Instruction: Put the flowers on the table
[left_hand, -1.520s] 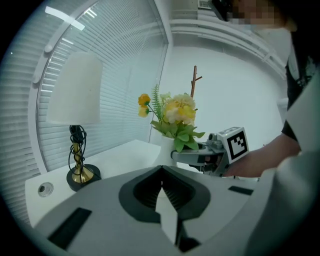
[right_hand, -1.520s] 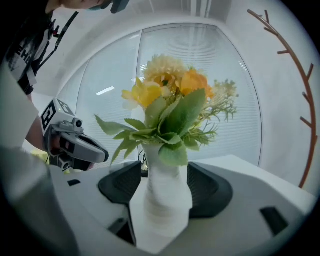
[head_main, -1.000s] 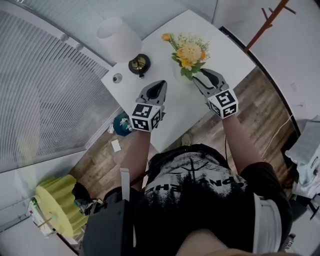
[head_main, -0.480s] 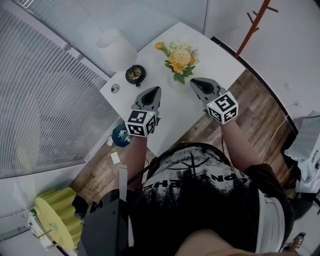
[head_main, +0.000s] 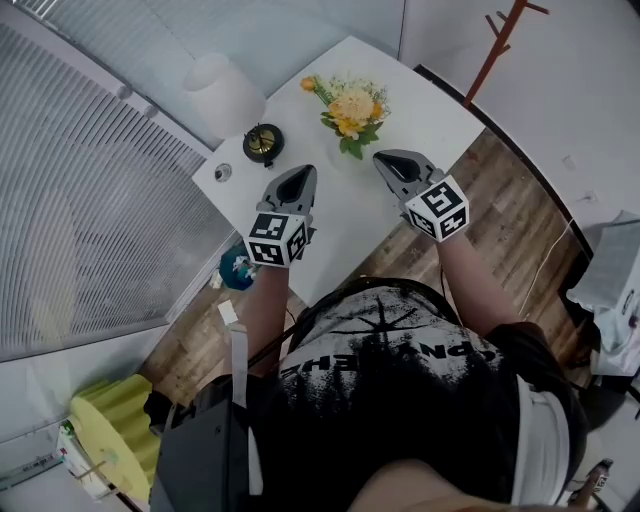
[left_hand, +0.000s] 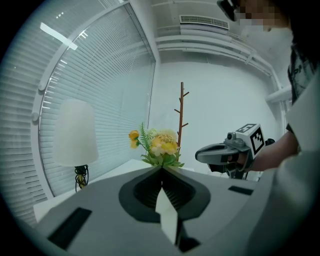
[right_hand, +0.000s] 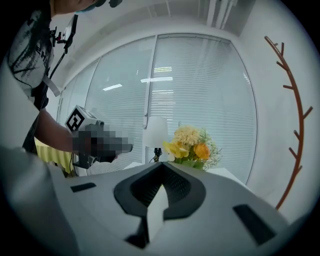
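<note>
A bunch of yellow and orange flowers (head_main: 350, 108) with green leaves stands upright on the white table (head_main: 420, 95), near its far side. It also shows ahead in the left gripper view as flowers (left_hand: 159, 145) and in the right gripper view as flowers (right_hand: 192, 145). My right gripper (head_main: 385, 160) hovers just in front of the bunch, apart from it, shut with nothing between its jaws. My left gripper (head_main: 298, 180) hangs over the table's near left part, also shut and empty.
A white lamp (head_main: 222, 92) with a dark round base (head_main: 263, 143) stands at the table's left corner, beside a small round disc (head_main: 222, 172). A brown coat stand (head_main: 500, 45) rises behind the table. Slatted blinds run along the left. A yellow-green object (head_main: 115, 410) sits on the floor.
The right gripper has drawn back from the flowers and its jaws have closed empty. The flowers stay standing on the table. The left gripper has barely moved.
</note>
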